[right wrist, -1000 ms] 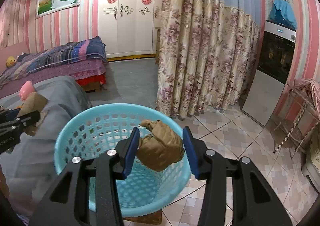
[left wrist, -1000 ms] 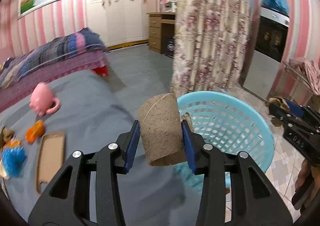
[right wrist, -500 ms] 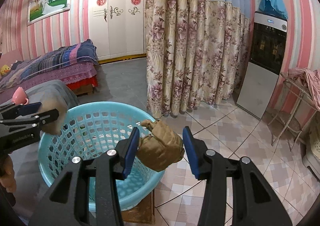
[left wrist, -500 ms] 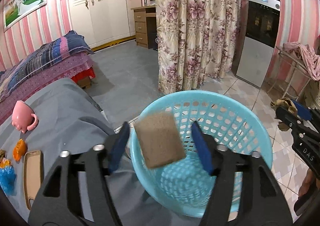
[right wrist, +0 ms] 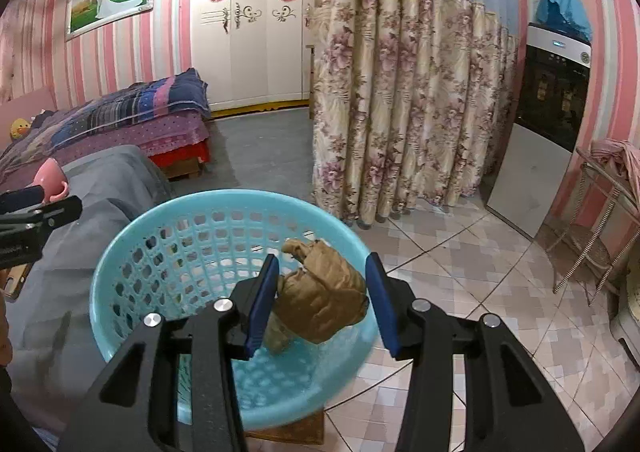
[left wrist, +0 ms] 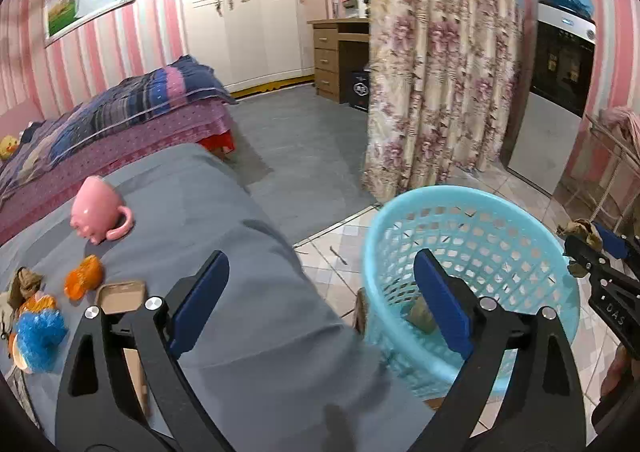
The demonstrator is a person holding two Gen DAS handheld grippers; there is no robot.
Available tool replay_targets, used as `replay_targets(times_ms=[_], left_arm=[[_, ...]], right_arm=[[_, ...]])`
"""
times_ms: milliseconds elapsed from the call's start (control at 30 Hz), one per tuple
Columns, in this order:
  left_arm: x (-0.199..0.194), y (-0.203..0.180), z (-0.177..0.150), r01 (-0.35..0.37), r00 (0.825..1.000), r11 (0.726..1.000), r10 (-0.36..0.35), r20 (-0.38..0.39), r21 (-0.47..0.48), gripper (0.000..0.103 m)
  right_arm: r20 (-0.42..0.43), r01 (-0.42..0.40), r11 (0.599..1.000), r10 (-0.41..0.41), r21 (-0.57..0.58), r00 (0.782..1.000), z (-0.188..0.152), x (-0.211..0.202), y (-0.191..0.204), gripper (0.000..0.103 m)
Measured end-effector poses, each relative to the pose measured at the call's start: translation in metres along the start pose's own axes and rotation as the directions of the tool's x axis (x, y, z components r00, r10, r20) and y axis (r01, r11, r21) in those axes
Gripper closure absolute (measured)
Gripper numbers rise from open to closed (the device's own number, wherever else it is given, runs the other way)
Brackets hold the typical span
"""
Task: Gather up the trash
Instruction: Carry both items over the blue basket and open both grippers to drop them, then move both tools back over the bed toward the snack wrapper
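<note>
Ahead of our left gripper (left wrist: 320, 292), the cloth-covered table (left wrist: 224, 236) lies to its left and the basket (left wrist: 520, 211) to its right. On the table, forward-left, sit the mug (left wrist: 100, 213), toys (left wrist: 82, 282) and a tray (left wrist: 120, 296). Beneath our right gripper (right wrist: 322, 292) sits the basket (right wrist: 132, 236); the crumpled paper (right wrist: 324, 292) lies between its fingers.

In the left wrist view we see only a brown scrap (left wrist: 420, 316) through the basket (left wrist: 520, 211) lattice, the left gripper's finger (left wrist: 440, 304) covering most of it; we cannot say what it is. The tan tray (left wrist: 120, 294) runs under the other finger. The blue toy (left wrist: 38, 336) is cut by the frame edge. In the right wrist view, the crumpled brown paper (right wrist: 324, 292) hides the basket floor behind it.
</note>
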State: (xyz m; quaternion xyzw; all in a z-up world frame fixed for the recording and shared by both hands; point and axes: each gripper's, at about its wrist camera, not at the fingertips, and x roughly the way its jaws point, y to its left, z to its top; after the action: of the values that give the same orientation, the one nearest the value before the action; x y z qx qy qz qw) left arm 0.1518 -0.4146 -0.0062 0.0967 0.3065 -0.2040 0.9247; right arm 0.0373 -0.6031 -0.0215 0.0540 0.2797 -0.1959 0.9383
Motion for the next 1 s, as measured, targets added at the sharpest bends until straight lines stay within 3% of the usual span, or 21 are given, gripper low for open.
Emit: replay_targets(times_ms=[100, 133, 200, 267, 400, 733, 1000], left_arm=[[-0.003, 0.013, -0.002, -0.015, 1.000, 1.000, 0.015, 0.000, -0.018, 0.010], [-0.004, 0.017, -0.002, -0.018, 1.000, 1.000, 0.018, 0.000, -0.023, 0.010], [-0.006, 0.021, -0.004, -0.021, 1.000, 0.999, 0.022, 0.001, -0.029, 0.010], [-0.009, 0.026, -0.004, -0.024, 1.000, 0.999, 0.025, 0.003, -0.036, 0.009], [-0.014, 0.031, -0.007, -0.030, 1.000, 0.998, 0.031, 0.007, -0.046, 0.009], [-0.040, 0.057, -0.016, -0.049, 0.999, 0.995, 0.051, 0.020, -0.085, 0.006], [-0.084, 0.116, -0.039, -0.125, 0.991, 0.982, 0.129, 0.025, -0.139, 0.006]], right_arm=[[-0.006, -0.025, 1.000, 0.025, 0.003, 1.000, 0.003, 0.006, 0.010, 0.052], [-0.008, -0.034, 0.999, 0.034, 0.006, 0.999, 0.004, 0.008, 0.011, 0.042], [-0.007, -0.046, 0.999, 0.046, 0.014, 0.999, 0.004, 0.010, 0.015, 0.034], [-0.009, -0.039, 0.999, 0.039, 0.010, 0.999, 0.005, 0.011, 0.016, 0.033], [-0.022, -0.025, 1.000, 0.026, 0.011, 0.999, 0.003, 0.012, 0.018, 0.019], [-0.034, -0.018, 1.000, 0.018, -0.022, 0.999, 0.003, 0.001, 0.038, 0.013], [-0.013, -0.054, 0.998, 0.054, -0.044, 0.998, 0.007, -0.020, 0.089, 0.005]])
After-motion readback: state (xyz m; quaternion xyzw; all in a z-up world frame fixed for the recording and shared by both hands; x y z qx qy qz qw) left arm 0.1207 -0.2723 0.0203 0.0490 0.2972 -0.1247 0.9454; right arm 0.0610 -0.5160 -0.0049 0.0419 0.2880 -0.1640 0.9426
